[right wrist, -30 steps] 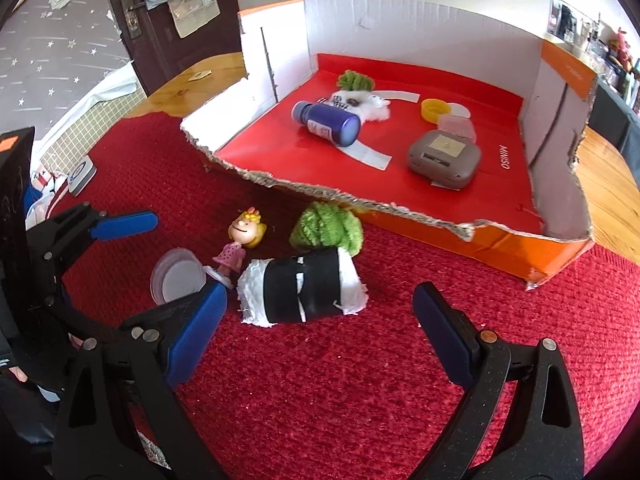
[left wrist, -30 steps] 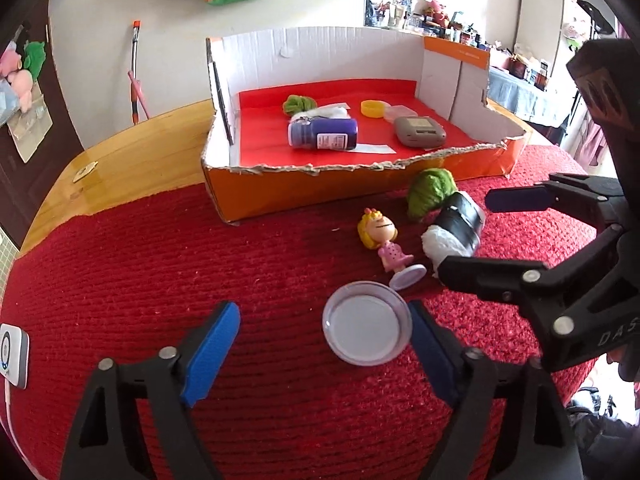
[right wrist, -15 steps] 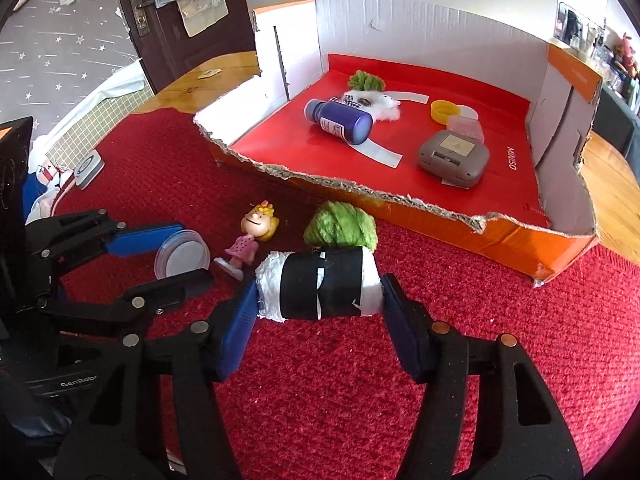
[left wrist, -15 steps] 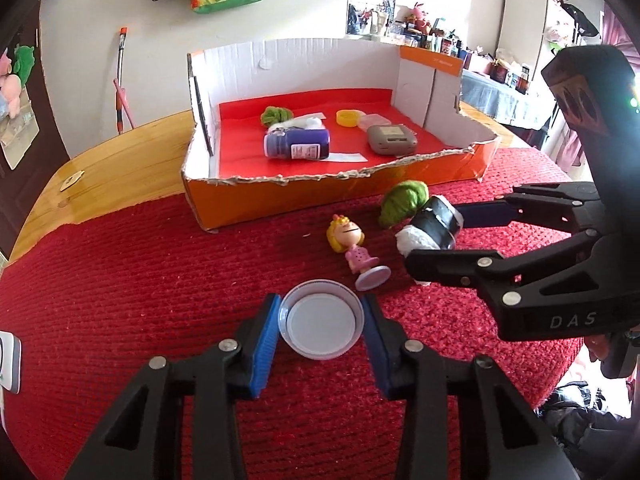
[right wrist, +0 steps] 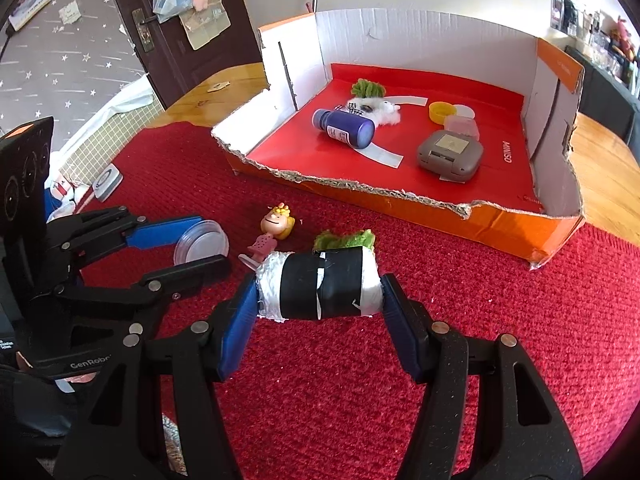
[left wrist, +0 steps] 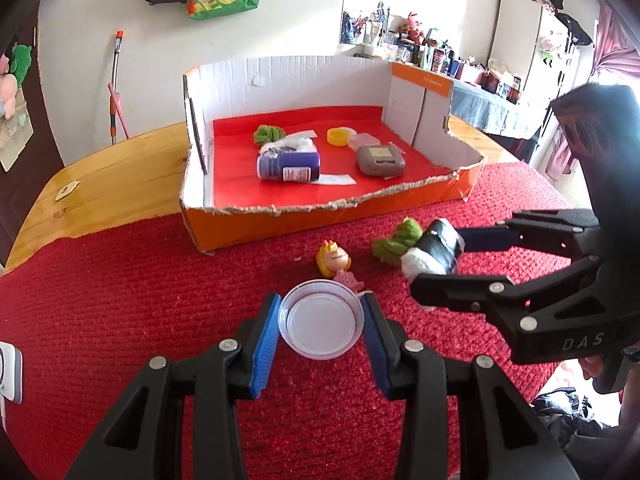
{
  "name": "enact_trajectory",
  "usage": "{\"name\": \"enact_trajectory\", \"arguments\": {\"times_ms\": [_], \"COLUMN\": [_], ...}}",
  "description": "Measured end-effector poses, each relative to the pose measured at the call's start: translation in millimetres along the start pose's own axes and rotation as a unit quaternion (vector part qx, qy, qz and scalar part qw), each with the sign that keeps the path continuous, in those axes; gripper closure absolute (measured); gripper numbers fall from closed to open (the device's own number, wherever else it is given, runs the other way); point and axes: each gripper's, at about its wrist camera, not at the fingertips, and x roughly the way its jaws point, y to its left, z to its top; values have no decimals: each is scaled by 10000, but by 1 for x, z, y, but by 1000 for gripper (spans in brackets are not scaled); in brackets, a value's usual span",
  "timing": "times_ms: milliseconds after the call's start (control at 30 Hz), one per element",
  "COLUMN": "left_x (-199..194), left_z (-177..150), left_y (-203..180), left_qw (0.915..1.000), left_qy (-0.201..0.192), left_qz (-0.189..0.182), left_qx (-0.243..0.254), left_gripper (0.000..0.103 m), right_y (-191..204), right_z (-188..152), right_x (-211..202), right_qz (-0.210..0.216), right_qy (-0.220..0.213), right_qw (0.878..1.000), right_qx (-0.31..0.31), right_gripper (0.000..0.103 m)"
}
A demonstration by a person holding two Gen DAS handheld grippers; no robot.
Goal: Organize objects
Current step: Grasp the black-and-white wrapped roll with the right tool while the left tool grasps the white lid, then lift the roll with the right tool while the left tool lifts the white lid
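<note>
red cloth [left wrist: 120,320] under us: left gripper [left wrist: 320,322] pinches clear lid [left wrist: 321,326], right gripper [right wrist: 320,292] clamps taped roll [right wrist: 320,288]; next we lift both into box [left wrist: 440,196].

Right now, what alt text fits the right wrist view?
The right gripper has its fingers clamped on the ends of a black-and-white wrapped roll over a red cloth. To its left, the left gripper holds a clear lid; a cardboard box sits behind.
</note>
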Motion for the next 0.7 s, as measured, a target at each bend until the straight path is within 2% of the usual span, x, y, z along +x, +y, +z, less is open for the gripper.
{"name": "enact_trajectory", "arguments": {"times_ms": [700], "left_x": [-3], "left_z": [30], "left_y": [-1], "left_qw": [9997], "left_qy": [-213], "left_qz": [-24], "left_qx": [86], "left_gripper": [61], "right_y": [-1], "right_z": [6], "right_x": [-25], "right_qz": [285], "right_qy": [-299], "right_qw": [9990], "right_qx": [144], "right_gripper": [44]}}
